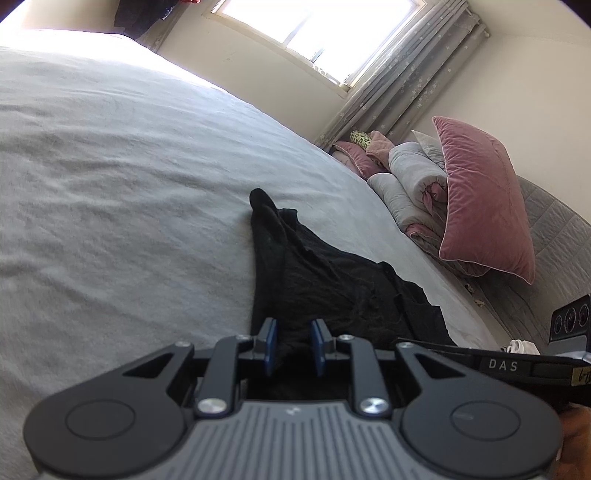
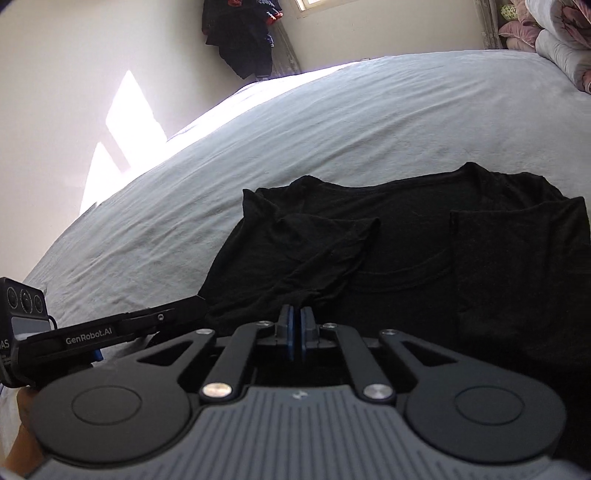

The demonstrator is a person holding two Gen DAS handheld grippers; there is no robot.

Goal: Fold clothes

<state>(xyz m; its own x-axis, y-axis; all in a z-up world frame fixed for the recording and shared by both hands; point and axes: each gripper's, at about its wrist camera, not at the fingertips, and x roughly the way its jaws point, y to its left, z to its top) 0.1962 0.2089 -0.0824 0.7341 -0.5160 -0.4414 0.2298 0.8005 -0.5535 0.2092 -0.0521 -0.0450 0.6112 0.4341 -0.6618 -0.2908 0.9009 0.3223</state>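
Left hand-held gripper [image 1: 293, 345]: its blue pads are standing partly apart, with black cloth lying between them; whether they are pressing that cloth cannot be told.
Right hand-held gripper [image 2: 295, 326]: its pads are sitting almost together, pinching a bunched fold of the black shirt [image 2: 399, 254] at its near edge.
Shirt: it is lying on the bed [image 2: 258, 147], neckline facing the far side, the right sleeve folded flat over the body and the left side rumpled where the fold is being pulled.
Left wrist view of shirt [image 1: 317, 280]: it is showing as a narrow dark ridge running away from the pads, ending in a raised point.
Hard to make out: the shirt's near hem is sitting hidden under both gripper bodies; black-on-black folds are blurring together.
Around: a pink pillow [image 1: 484, 206] is leaning on rolled grey bedding [image 1: 413, 177] at the bed's head, under a curtained window [image 1: 325, 26]; dark clothes [image 2: 243, 37] are hanging on the far wall.
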